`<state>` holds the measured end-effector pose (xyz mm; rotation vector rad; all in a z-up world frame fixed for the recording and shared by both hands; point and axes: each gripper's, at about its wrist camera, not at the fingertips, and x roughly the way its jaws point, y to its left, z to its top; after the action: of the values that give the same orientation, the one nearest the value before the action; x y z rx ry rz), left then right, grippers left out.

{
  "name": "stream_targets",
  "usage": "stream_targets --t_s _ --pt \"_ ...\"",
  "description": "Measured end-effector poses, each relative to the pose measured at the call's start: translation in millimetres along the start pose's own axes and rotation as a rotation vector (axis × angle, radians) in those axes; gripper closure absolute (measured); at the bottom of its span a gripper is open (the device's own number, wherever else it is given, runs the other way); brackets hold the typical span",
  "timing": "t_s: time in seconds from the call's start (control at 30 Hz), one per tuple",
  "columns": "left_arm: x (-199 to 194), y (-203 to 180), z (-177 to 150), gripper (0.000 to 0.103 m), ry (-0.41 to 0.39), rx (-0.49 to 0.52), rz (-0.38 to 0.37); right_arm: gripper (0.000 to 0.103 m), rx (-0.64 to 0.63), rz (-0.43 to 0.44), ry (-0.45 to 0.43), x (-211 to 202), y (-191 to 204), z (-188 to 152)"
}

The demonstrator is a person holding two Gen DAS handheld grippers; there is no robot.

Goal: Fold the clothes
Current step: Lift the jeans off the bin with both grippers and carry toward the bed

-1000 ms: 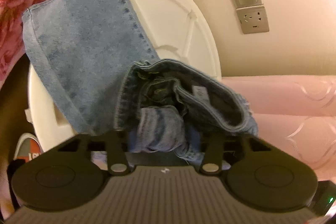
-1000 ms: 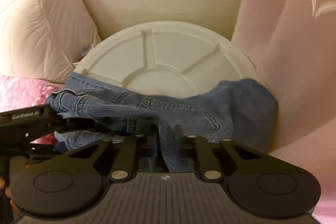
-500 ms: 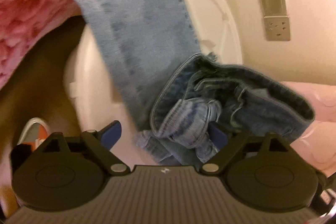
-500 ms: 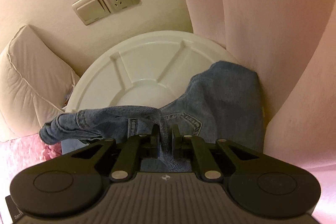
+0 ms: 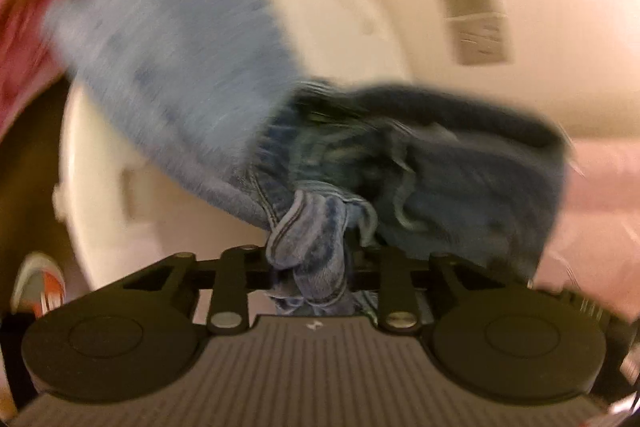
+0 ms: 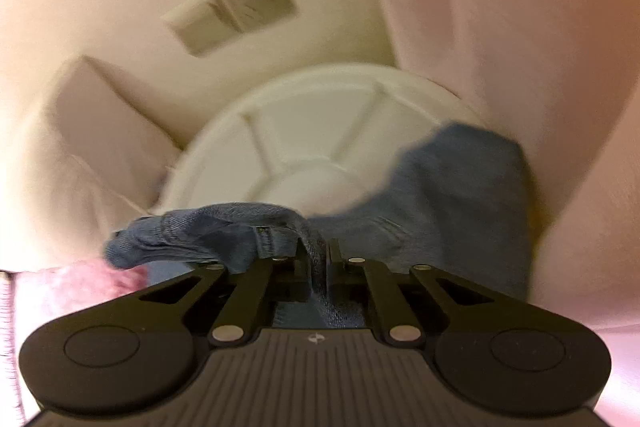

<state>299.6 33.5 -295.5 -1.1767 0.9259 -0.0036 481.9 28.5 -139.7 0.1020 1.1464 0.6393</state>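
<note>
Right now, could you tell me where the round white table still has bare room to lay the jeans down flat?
The round white ribbed tabletop is bare across its middle and far half, toward the beige wall and cream pillow. The near edge is crowded: the blue denim jeans bunch there between left tongs, closing on denim, and right tongs.

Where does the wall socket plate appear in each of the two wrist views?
Left wrist: wall socket plate is upper right, blurred, above the jeans.
Right wrist: plate is upper left, tilted, above the white round table.
Shared landmark: the white round table.
</note>
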Motion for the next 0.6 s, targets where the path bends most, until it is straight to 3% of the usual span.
stream_targets --t_s 0.13,0.33,0.43,0.47,0.6 --pt "-44 -33 6 0.083 -0.107 0.138 -0.073 0.096 -0.073 0.154 -0.089 -30 36 8" --pt "-168 -48 18 0.083 -0.384 0.173 -0.158 0.096 -0.09 0.419 -0.137 -87 86 16" --pt "-246 -43 12 0.083 -0.539 0.177 -0.16 0.096 -0.077 0.577 -0.104 -106 118 9" --pt "-277 -39 4 0.084 -0.534 0.214 -0.172 0.096 -0.073 0.626 -0.081 -110 130 4" --pt "-398 -14 -34 0.084 -0.751 0.193 -0.117 0.096 -0.053 0.83 0.054 -117 194 -36"
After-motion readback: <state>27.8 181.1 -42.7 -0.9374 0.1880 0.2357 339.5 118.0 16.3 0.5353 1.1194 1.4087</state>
